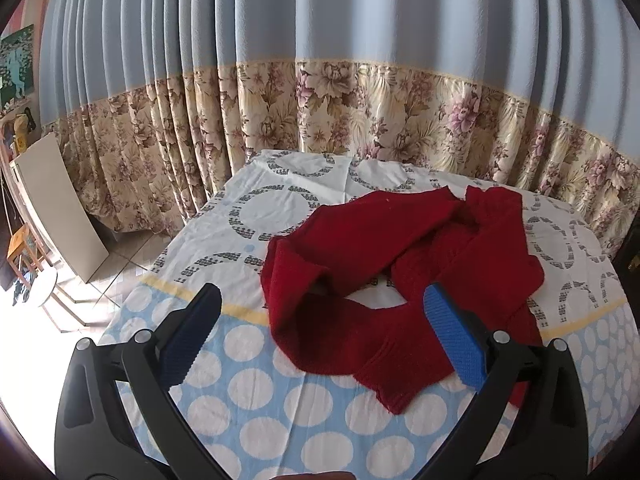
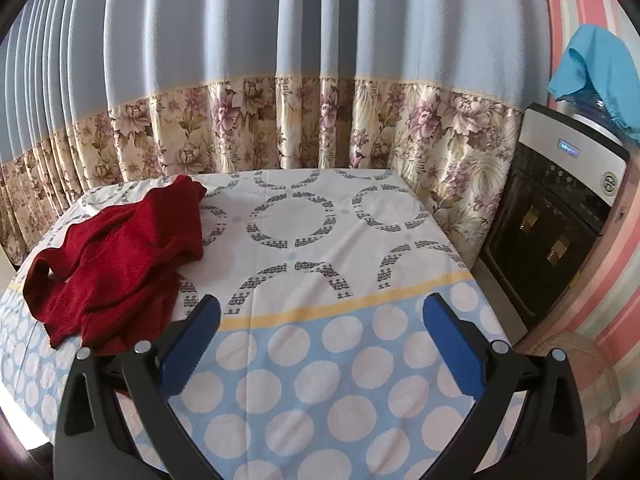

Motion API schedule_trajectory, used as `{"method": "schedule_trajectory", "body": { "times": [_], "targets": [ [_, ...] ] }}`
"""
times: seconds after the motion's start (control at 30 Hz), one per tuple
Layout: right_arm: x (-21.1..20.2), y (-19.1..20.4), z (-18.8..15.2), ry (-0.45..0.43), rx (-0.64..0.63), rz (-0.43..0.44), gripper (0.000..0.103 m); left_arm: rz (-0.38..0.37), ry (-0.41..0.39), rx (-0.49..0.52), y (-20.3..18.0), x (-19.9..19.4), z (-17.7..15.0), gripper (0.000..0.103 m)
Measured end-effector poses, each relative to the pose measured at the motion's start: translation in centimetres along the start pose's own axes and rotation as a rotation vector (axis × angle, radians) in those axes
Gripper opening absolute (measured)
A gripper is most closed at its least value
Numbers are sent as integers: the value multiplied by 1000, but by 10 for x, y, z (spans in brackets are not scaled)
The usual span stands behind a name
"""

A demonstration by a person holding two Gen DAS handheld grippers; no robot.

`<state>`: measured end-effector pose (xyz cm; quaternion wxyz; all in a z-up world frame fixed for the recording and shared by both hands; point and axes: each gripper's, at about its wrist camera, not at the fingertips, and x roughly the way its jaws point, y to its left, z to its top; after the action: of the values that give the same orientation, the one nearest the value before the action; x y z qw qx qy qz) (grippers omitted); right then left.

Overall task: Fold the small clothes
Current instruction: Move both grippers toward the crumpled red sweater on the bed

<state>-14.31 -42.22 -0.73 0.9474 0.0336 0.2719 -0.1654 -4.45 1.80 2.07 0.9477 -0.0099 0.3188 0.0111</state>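
A small dark red knitted garment (image 1: 400, 248) lies crumpled on the table, with a sleeve or leg end pointing toward me. My left gripper (image 1: 320, 312) is open and empty, held just above the garment's near part, with its right blue pad (image 1: 452, 340) over the cloth. In the right wrist view the same garment (image 2: 116, 256) lies at the left. My right gripper (image 2: 320, 320) is open and empty over bare tablecloth, to the right of the garment and apart from it.
The table wears a cloth (image 2: 320, 240) with grey rings and a blue band of white dots. Floral and blue curtains (image 1: 320, 100) hang behind. A water dispenser (image 2: 560, 208) stands at the right, a leaning board (image 1: 60, 200) and chairs at the left.
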Motion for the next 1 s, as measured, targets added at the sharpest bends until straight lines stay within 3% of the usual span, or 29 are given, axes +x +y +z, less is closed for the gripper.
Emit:
{"method": "schedule_trajectory", "body": {
  "times": [0.3, 0.6, 0.77, 1.0],
  "targets": [
    [-56, -7, -21, -50, 6, 3, 101, -13, -41, -3, 5, -47, -24, 100],
    [-87, -1, -36, -68, -5, 0, 101, -23, -65, -5, 14, -78, -43, 100],
    [-89, 5, -39, -67, -18, -5, 101, -16, -43, -23, 23, -71, -45, 100],
    [-64, 27, -26, -40, -60, -30, 101, 7, 24, -34, 26, -26, -37, 100]
  ]
}}
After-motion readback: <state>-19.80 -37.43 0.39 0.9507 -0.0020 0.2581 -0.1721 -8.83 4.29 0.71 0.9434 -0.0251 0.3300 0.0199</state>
